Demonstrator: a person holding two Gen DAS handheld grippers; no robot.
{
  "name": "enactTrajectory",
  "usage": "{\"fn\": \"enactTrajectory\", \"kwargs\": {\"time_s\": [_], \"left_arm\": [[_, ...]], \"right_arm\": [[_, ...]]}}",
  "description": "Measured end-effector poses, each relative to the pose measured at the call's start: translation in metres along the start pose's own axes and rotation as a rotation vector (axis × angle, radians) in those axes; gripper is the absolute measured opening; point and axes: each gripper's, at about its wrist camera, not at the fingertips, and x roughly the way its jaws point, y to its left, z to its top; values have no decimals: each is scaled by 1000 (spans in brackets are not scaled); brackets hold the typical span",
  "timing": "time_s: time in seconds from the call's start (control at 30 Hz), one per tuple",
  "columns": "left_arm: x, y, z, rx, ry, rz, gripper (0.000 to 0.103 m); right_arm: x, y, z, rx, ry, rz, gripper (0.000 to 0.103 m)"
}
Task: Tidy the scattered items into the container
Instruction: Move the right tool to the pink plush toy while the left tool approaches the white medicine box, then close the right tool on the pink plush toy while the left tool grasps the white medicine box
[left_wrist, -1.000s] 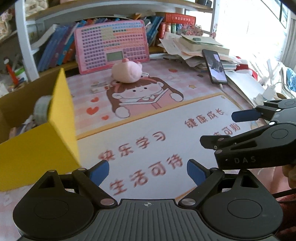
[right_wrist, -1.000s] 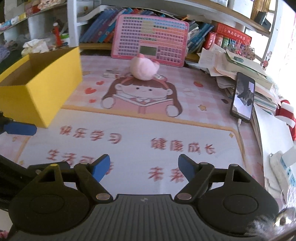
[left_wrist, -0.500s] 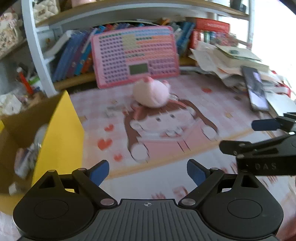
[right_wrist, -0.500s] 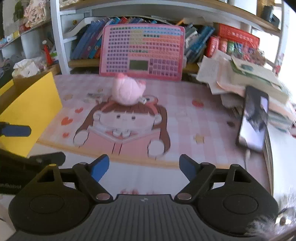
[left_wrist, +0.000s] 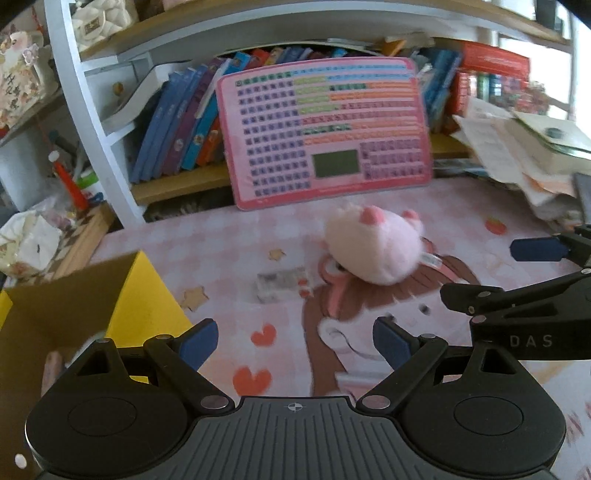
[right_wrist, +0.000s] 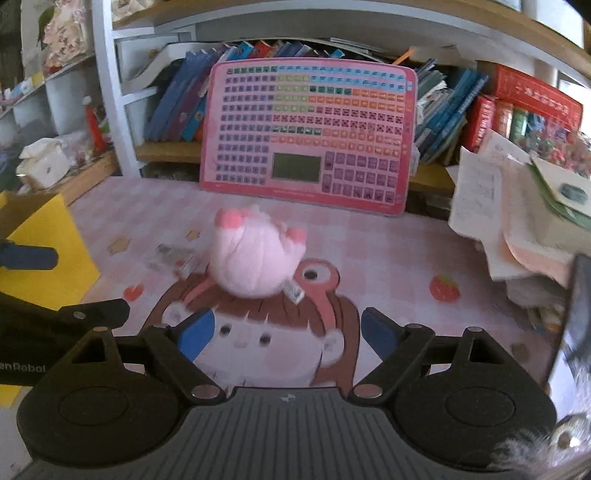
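Note:
A pink plush toy lies on the pink desk mat, ahead of both grippers. A small flat packet lies just left of it. The yellow cardboard box stands open at the left with items inside. My left gripper is open and empty, beside the box's right wall. My right gripper is open and empty, a short way in front of the plush; it also shows in the left wrist view.
A pink keyboard toy leans against a bookshelf at the back. A pile of papers and books crowds the right side. A phone edge lies at the far right. Clutter sits on a side shelf at left.
Both grippers have moved forward over the mat toward the plush toy and packet, which now look much larger. Both stay open and empty.

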Motion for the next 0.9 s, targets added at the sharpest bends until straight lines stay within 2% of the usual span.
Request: {"fn": "enactTrajectory", "kwargs": {"time_s": [0.13,0.3,0.37,0.47,0.53,0.57,0.67,0.9], "left_arm": [[15,9,9,-59,21,16,93],[25,12,11,-49,34,43,93],[30,10,10,-36,46,46,93],[38,6,11,-18,49,54,93],[46,2,13,-14,50,65,92],[50,1,15,-16,50,67,92],[61,-5,19,-15,48,68,92],[92,-11,27,-4,51,98,92]], "right_arm": [[29,-6,19,11,-10,44,91],[57,-14,35,139,14,162,96],[69,-9,36,146,26,195,98],[89,-2,37,120,57,146,97],[98,-5,36,145,75,151,89],[102,-9,37,170,97,156,74],[99,-24,38,235,100,178,69],[75,-49,34,268,60,103,67]]}}
